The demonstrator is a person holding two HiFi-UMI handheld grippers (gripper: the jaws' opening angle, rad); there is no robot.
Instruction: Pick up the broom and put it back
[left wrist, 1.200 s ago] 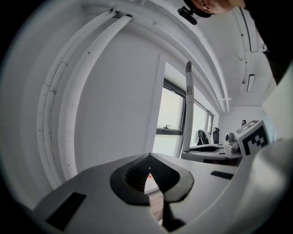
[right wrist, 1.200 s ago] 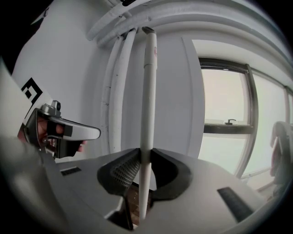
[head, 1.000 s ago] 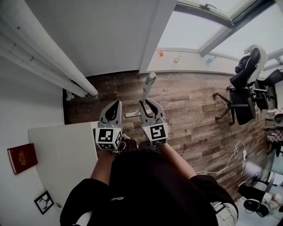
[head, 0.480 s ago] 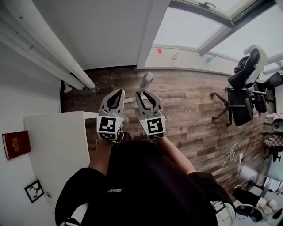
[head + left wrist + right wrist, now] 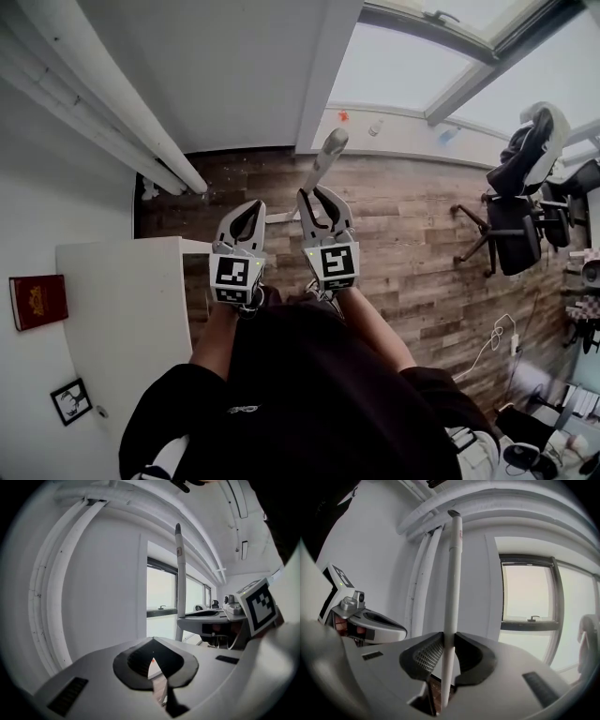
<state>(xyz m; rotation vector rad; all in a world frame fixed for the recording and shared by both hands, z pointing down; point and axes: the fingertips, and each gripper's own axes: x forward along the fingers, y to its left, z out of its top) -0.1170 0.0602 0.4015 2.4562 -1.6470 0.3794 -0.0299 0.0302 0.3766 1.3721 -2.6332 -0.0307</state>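
The broom's white handle [image 5: 452,588] stands nearly upright between the jaws of the right gripper [image 5: 449,638], which is clenched on it: both dark pads press against the shaft from either side. The handle's capped top rises well above the jaws, against the white wall and the pipes [image 5: 440,513] running along it. The lower end passes down between the jaws towards the floor, and the broom's head cannot be seen in any view. In the head view the handle points away from the person, its tip over the far edge of the wooden floor [image 5: 412,234]. The left gripper [image 5: 251,208] is held just beside the right one, apart from the handle, its jaws closed together with nothing between them. A white table [image 5: 131,309] lies to the person's left, with a red book [image 5: 37,300] and a small picture frame [image 5: 70,401] beyond its edge. A window [image 5: 529,602] is to the right of the handle, and a black office chair [image 5: 520,206] stands well apart on the right side of the floor, near a white cable [image 5: 492,342].
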